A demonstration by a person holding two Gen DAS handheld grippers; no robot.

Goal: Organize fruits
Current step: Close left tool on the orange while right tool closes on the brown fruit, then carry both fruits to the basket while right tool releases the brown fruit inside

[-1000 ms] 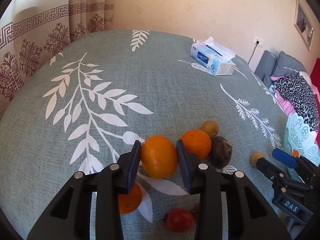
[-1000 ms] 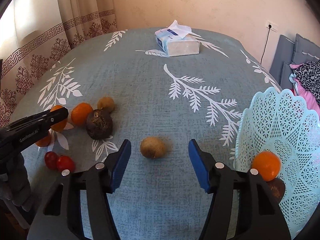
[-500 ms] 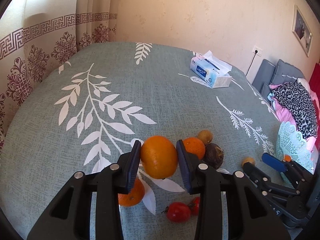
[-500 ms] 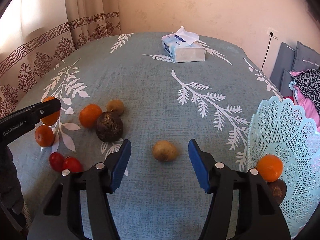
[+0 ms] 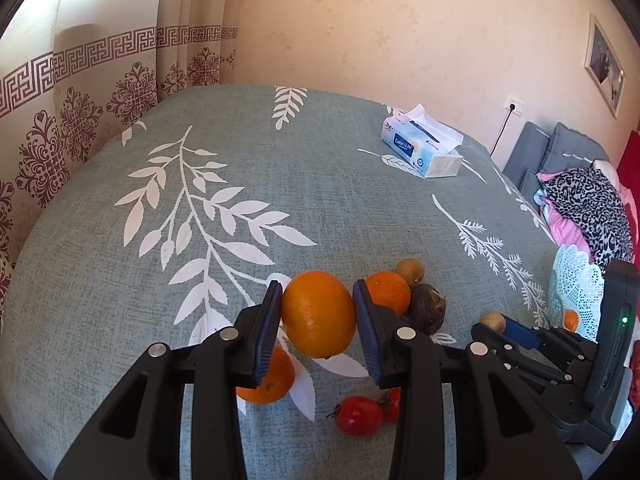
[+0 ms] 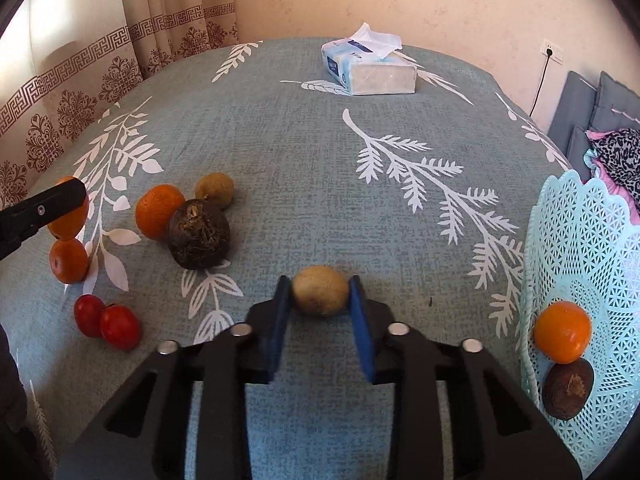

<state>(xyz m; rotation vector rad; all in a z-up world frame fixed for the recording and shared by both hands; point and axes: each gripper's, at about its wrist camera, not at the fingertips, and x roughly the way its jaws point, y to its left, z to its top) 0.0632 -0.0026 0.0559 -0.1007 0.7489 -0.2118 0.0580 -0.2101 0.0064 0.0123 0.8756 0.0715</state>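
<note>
While we scan the bed (image 6: pixel 280 140), the basket (image 6: pixel 576 240) sits right of the right gripper (image 6: pixel 320 300), w/ an orange and a dark fruit inside. Our left gripper (image 5: pixel 318 314) is clenched on a big orange (image 5: pixel 318 314), lifted. Right gripper is clamped on a small brown fruit (image 6: pixel 320 295) resting on the bed.

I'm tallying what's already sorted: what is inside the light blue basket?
Inside the light blue basket lie one orange and a dark brown fruit just below it. The basket's far right side runs out of frame, so more may sit there.
</note>
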